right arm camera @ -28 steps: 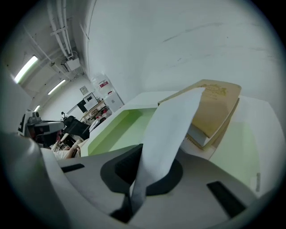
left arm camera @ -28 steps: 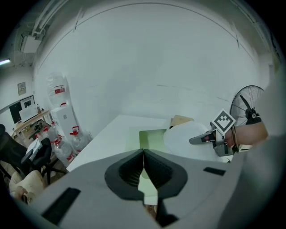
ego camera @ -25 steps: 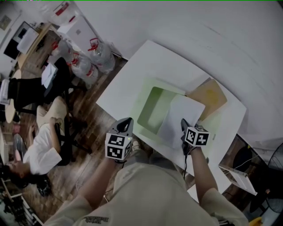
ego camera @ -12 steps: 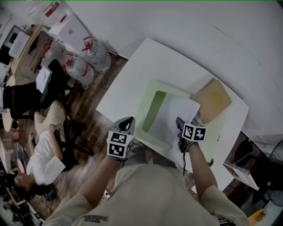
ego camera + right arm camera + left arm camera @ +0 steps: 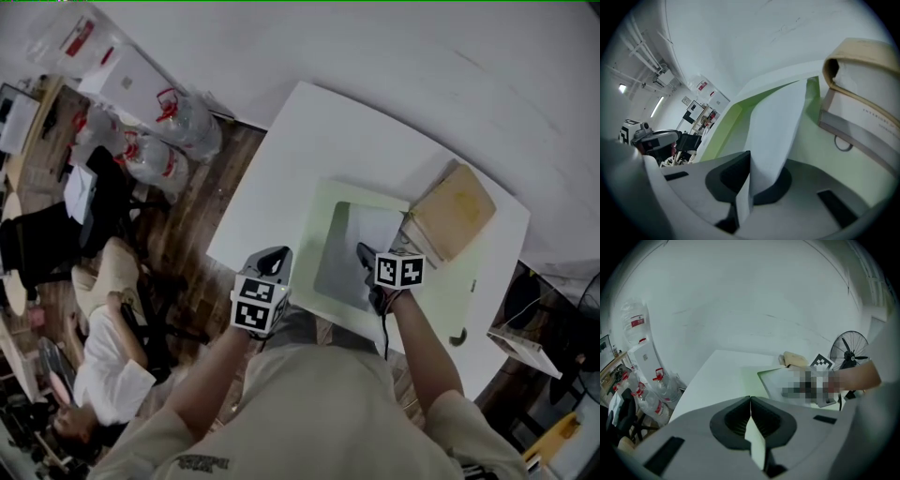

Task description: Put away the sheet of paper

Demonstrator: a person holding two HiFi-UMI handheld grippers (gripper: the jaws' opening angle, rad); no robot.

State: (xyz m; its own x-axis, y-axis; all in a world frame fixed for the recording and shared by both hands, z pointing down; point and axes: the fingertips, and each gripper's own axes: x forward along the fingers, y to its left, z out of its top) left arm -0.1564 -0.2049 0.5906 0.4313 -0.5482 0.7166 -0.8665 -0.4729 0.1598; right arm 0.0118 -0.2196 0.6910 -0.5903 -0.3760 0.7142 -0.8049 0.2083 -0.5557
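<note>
The white sheet of paper [image 5: 361, 246] [image 5: 776, 122] lies curved over the open green folder [image 5: 323, 202] [image 5: 733, 117] on the white table [image 5: 300, 141]. My right gripper [image 5: 365, 260] [image 5: 747, 159] is shut on the sheet's near edge, and the sheet bows up from its jaws. A thick tan-covered book [image 5: 455, 217] [image 5: 865, 93] lies just right of the folder, close to the sheet. My left gripper [image 5: 277, 256] [image 5: 750, 399] hangs at the table's near-left edge, apart from the folder, jaws shut. A pale sliver shows between its jaws; I cannot tell what it is.
Large water bottles [image 5: 183, 117] stand on the wooden floor left of the table. A seated person [image 5: 108, 366] is at the lower left. A fan [image 5: 848, 352] stands beyond the table's right end. White wall runs behind the table.
The right gripper has drawn the sheet to the left, so more of it lies over the green folder. The left gripper has barely moved.
</note>
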